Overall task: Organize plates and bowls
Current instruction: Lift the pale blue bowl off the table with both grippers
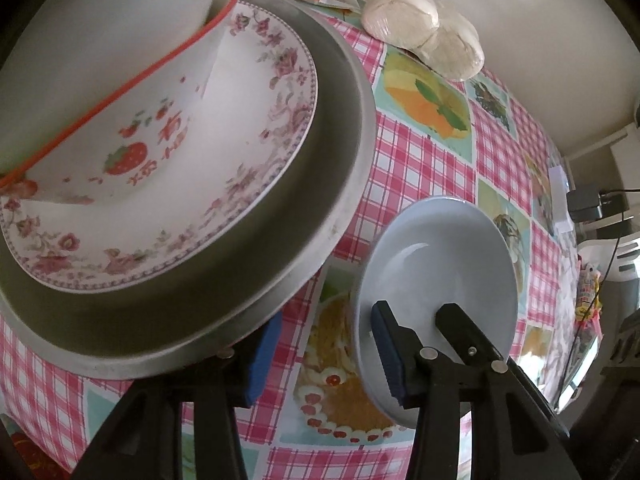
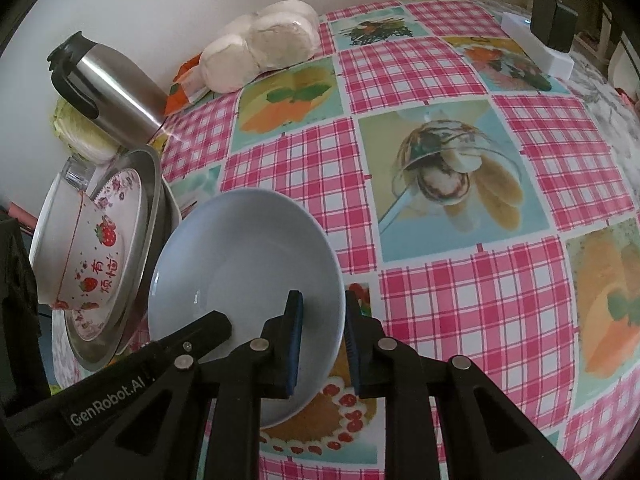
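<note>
A pale blue bowl (image 2: 240, 256) sits on the checked tablecloth (image 2: 460, 312). My right gripper (image 2: 323, 300) is shut on its right rim, one blue pad inside and one outside. In the left wrist view my left gripper (image 1: 324, 328) straddles the left rim of the bowl (image 1: 436, 264). Its right pad (image 1: 386, 344) is at the bowl's inside, while its left pad (image 1: 262, 356) stands apart, partly under the metal tray (image 1: 336, 152). The tray holds a floral plate (image 1: 256, 128) and a strawberry-print bowl (image 1: 120, 80) with a red rim. One right gripper finger (image 1: 456, 316) shows inside the blue bowl.
A steel thermos (image 2: 112, 92) and a cabbage (image 2: 80, 136) stand behind the tray (image 2: 154, 200) by the wall. Wrapped white buns (image 2: 260, 44) and an orange packet (image 2: 184, 88) lie at the back. A white power strip with a black adapter (image 2: 552, 20) sits far right.
</note>
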{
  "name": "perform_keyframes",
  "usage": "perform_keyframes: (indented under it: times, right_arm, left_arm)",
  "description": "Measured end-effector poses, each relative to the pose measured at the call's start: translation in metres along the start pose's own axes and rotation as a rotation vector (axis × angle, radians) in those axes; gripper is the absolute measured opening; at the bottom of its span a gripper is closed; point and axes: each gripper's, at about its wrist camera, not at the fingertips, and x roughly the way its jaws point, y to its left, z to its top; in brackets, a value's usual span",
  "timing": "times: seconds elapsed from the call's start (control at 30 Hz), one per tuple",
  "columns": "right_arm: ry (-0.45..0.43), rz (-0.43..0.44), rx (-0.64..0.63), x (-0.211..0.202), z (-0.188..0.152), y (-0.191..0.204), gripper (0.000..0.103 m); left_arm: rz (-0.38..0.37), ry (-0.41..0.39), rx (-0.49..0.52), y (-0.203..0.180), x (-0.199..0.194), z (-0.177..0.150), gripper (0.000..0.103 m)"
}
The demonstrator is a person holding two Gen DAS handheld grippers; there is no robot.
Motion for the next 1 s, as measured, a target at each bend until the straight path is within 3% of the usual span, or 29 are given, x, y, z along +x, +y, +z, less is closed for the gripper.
perform_keyframes:
  times: [0.4, 0.57, 1.0]
  right_arm:
    - [-0.006, 0.037, 0.033, 0.006, 0.000, -0.001, 0.021]
    - [-0.009, 0.049, 0.038, 0.007, -0.001, -0.002, 0.021]
    - [-0.029, 0.026, 0.063, -0.007, -0.004, -0.028, 0.021]
  left_arm:
    - [-0.015, -0.043, -0.022, 0.005, -0.002, 0.000, 0.048]
    - [-0.077, -0.022, -0.029, 0.007, -0.001, -0.003, 0.035]
    - [-0.090, 0.014, 0.085, -0.028, 0.009, -0.013, 0.030]
